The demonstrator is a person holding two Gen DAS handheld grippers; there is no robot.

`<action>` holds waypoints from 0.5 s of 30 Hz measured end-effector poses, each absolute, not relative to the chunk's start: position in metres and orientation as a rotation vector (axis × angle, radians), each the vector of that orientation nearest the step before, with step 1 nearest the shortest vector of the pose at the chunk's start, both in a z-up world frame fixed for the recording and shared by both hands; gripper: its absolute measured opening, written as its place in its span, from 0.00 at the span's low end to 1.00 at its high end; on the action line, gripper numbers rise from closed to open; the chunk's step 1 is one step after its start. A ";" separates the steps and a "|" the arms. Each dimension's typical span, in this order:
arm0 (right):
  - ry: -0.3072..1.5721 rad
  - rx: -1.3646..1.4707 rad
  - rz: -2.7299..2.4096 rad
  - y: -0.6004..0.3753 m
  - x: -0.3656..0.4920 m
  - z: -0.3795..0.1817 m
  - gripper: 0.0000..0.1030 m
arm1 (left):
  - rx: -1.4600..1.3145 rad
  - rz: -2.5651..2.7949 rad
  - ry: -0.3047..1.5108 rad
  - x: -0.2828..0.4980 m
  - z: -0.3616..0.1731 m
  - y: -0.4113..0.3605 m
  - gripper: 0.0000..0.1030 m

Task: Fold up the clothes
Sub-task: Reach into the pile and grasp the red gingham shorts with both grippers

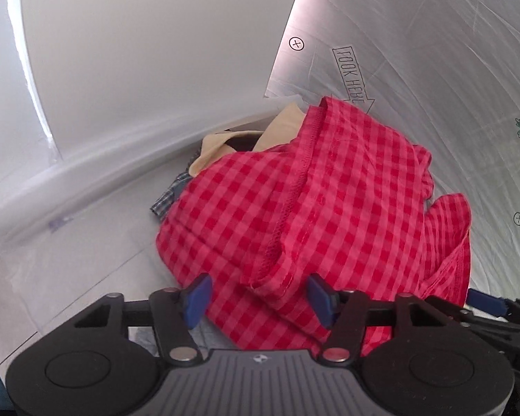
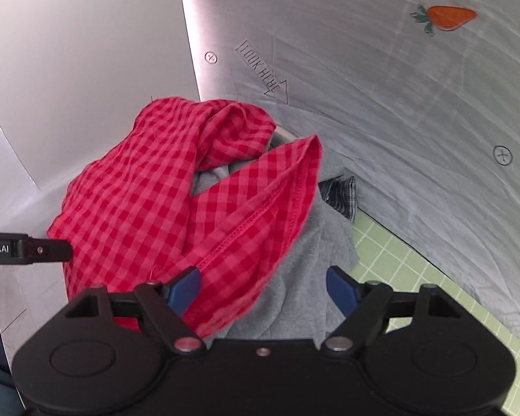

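Observation:
A crumpled red-and-pink checked garment [image 1: 312, 208] lies on top of a pile of clothes; it also shows in the right wrist view [image 2: 149, 190]. My left gripper [image 1: 261, 296] is open, its blue pads on either side of a fold of the checked cloth. My right gripper [image 2: 265, 289] is open over the garment's stitched hem and a grey fleece garment [image 2: 294, 277] beneath it. The right gripper's fingers [image 1: 485, 303] show at the lower right of the left wrist view. The left gripper's finger [image 2: 34, 249] reaches the cloth from the left in the right wrist view.
A beige garment [image 1: 222, 145] and a blue plaid one [image 1: 170, 197] lie behind the pile; the plaid also shows at right [image 2: 343, 196]. A white printed sheet with a carrot [image 2: 447, 17] covers the right. A green grid mat [image 2: 416, 284] lies under it. A white wall [image 1: 138, 52] stands left.

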State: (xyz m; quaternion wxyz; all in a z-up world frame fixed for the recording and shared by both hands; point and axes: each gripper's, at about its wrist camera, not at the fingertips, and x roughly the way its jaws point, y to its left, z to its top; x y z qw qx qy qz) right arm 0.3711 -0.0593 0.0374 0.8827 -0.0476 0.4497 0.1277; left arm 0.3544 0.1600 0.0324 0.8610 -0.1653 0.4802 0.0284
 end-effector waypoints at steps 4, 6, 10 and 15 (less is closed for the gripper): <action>0.987 -0.060 0.281 -0.058 0.379 0.017 0.42 | -0.364 0.019 1.002 0.356 0.019 0.150 0.13; 0.978 -0.052 0.299 -0.061 0.375 0.012 0.13 | -0.344 0.009 0.973 0.351 0.019 0.144 0.05; 0.921 -0.085 0.298 -0.067 0.357 0.008 0.02 | -0.304 0.021 0.918 0.334 0.026 0.134 0.04; 0.854 -0.077 0.251 -0.087 0.331 0.013 0.01 | -0.268 -0.005 0.853 0.294 0.038 0.118 0.04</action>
